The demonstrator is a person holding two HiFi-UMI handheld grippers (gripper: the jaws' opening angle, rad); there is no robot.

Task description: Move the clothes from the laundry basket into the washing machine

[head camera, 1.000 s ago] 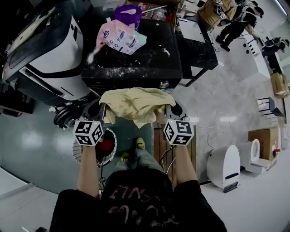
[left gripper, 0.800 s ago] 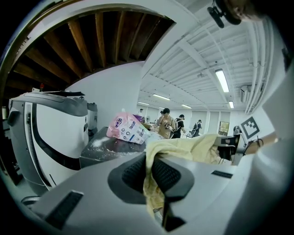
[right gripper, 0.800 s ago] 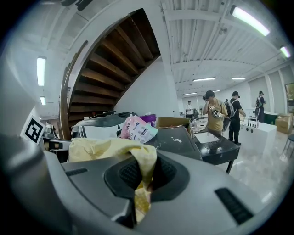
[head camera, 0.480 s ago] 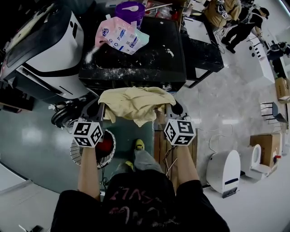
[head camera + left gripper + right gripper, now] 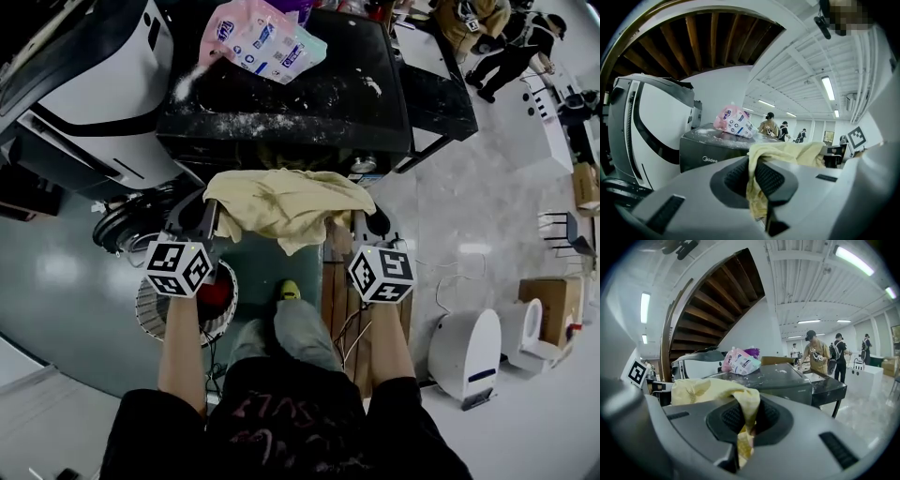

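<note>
Left gripper (image 5: 757,183) and right gripper (image 5: 746,420) each pinch tight on an edge of a yellow garment (image 5: 286,204) stretched between them, with the dark washing machine (image 5: 291,103) just beyond their fingers (image 5: 776,179).

A pink printed bag (image 5: 261,42) lay near a large white appliance (image 5: 84,84). People (image 5: 530,37) stood far off. A cardboard box (image 5: 547,298) sat on the floor.
</note>
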